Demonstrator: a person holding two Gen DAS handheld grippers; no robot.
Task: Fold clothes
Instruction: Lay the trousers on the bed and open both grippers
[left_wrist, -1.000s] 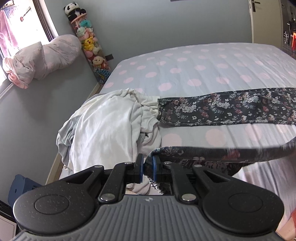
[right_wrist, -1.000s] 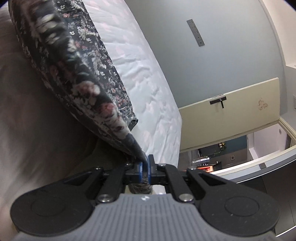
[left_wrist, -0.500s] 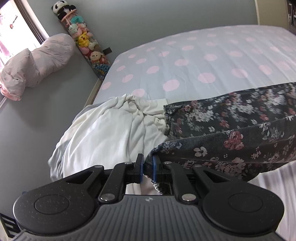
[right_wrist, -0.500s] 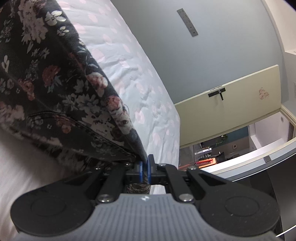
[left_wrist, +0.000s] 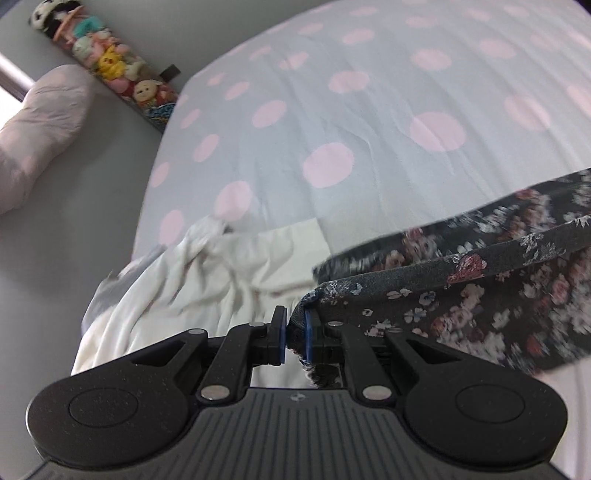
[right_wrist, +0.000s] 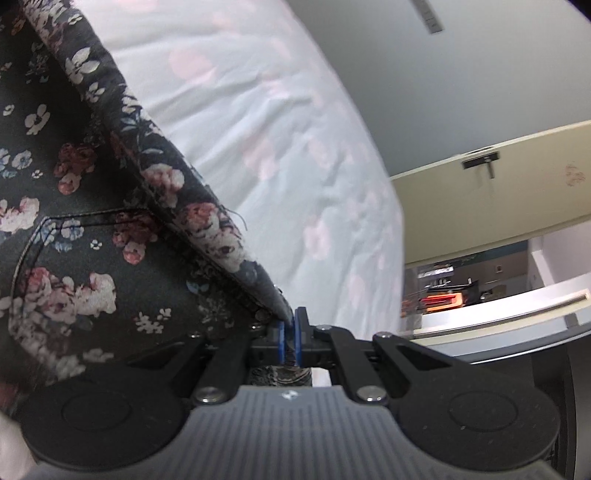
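A dark floral garment (left_wrist: 480, 291) is stretched between both grippers above a bed with a pale blue, pink-dotted sheet (left_wrist: 332, 110). My left gripper (left_wrist: 294, 339) is shut on one end of the floral garment, which runs off to the right. My right gripper (right_wrist: 289, 338) is shut on the other end of the floral garment (right_wrist: 92, 229), which fills the left of the right wrist view and shows a stitched pocket. The lower part of the garment hangs out of sight.
A crumpled white garment pile (left_wrist: 192, 280) lies on the bed just left of my left gripper. A pink pillow (left_wrist: 40, 122) and a column of plush toys (left_wrist: 110, 70) stand by the grey wall. A cream door (right_wrist: 498, 199) stands beyond the bed's right side.
Both grippers have carried the held floral edge forward over the bed. The garment's lower layer now lies under the lifted edge, and the white pile is closer to my left gripper.
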